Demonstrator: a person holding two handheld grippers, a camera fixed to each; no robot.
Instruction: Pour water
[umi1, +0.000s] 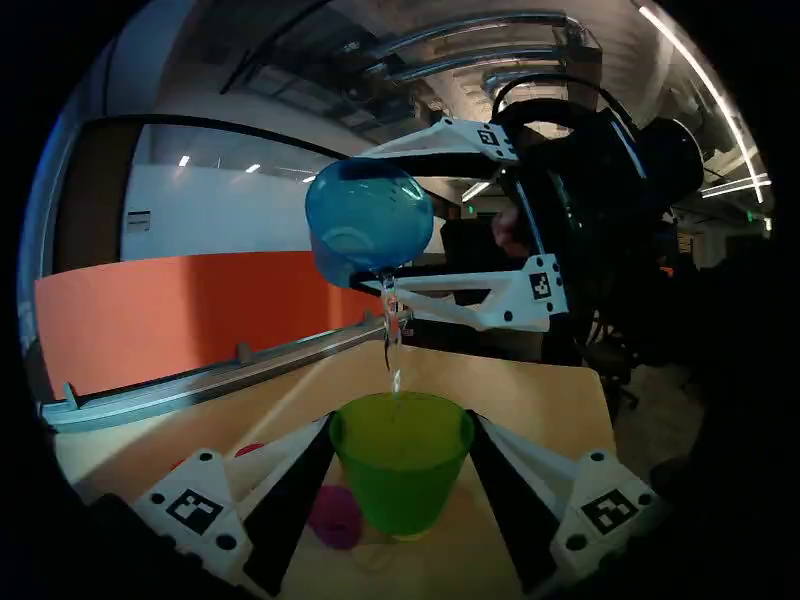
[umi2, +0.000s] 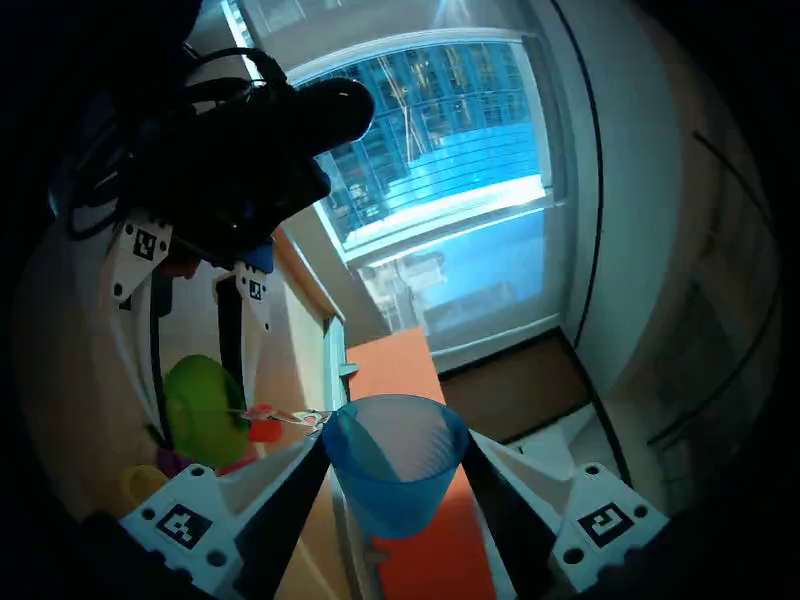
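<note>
Left gripper view: two cups, two grippers and one thin stream of water. Near the camera, the left gripper (umi1: 400, 430) has its two white fingers spread about a cup's width and pressed on either side of an upright green cup (umi1: 402, 465), which is over the wooden table (umi1: 540, 400). Farther off and higher, the right gripper (umi1: 355, 222) clamps a blue cup (umi1: 368, 225) between its two fingers, tipped with its mouth downward. The water (umi1: 390, 335) falls from its rim into the green cup. Two small items lie on the table to the near left, one magenta (umi1: 335, 515) and one red (umi1: 250, 450). Right gripper view: the right gripper (umi2: 395, 440) grips the blue cup (umi2: 395, 465) at mid-width, both fingers against its sides. On the far left, the left gripper (umi2: 197, 410) holds the green cup (umi2: 205, 410), and the water (umi2: 285, 414) runs between the two rims. Three small items lie beside it: red (umi2: 265, 430), yellow (umi2: 140, 485) and purple (umi2: 170, 460). A large window (umi2: 450, 180) is beyond.
</note>
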